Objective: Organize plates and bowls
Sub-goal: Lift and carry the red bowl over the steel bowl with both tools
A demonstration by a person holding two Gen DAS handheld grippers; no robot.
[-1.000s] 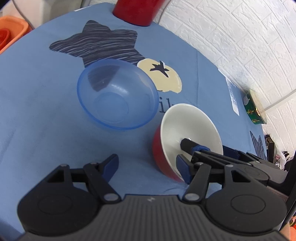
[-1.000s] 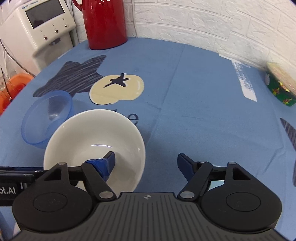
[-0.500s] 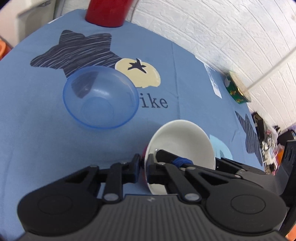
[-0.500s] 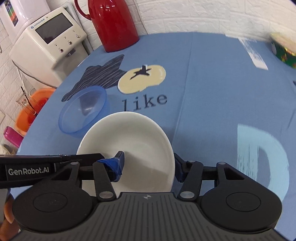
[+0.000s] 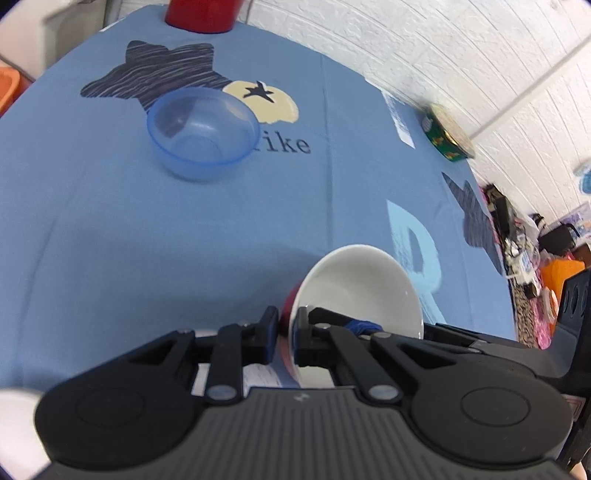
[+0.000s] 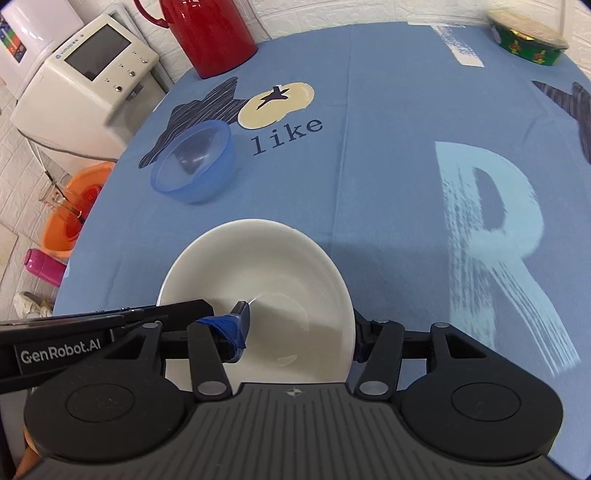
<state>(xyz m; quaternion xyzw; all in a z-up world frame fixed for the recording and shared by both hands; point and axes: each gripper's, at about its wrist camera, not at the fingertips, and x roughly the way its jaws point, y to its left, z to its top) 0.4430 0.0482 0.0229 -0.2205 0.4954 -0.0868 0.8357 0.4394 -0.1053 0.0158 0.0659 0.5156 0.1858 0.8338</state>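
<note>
A bowl, white inside and red outside (image 5: pixel 364 284) (image 6: pixel 258 280), hangs tilted above the blue tablecloth (image 5: pixel 147 240). My left gripper (image 5: pixel 284 332) is shut on its rim, one finger on the red outside and one inside. My right gripper (image 6: pixel 299 332) stands open across the bowl's right wall: its blue-taped finger (image 6: pixel 236 326) (image 5: pixel 364 326) is inside, the other finger (image 6: pixel 360 339) outside the rim. The left gripper's labelled side (image 6: pixel 61 356) reaches in from the left. A clear blue bowl (image 5: pixel 201 133) (image 6: pixel 194 162) sits upright on the cloth farther back.
At the table's far edge stands a red jug (image 6: pixel 210 33) (image 5: pixel 201 14), and a green tin (image 6: pixel 528 40) (image 5: pixel 447 136) is at the far right. Beside the table on the left are a white appliance (image 6: pixel 88 74), an orange basin (image 6: pixel 70 218) and a pink bottle (image 6: pixel 42 264).
My left gripper has shut on the white bowl's rim. Both grippers and the bowl have drawn back and up, away from the blue bowl. The right fingers have narrowed a little.
</note>
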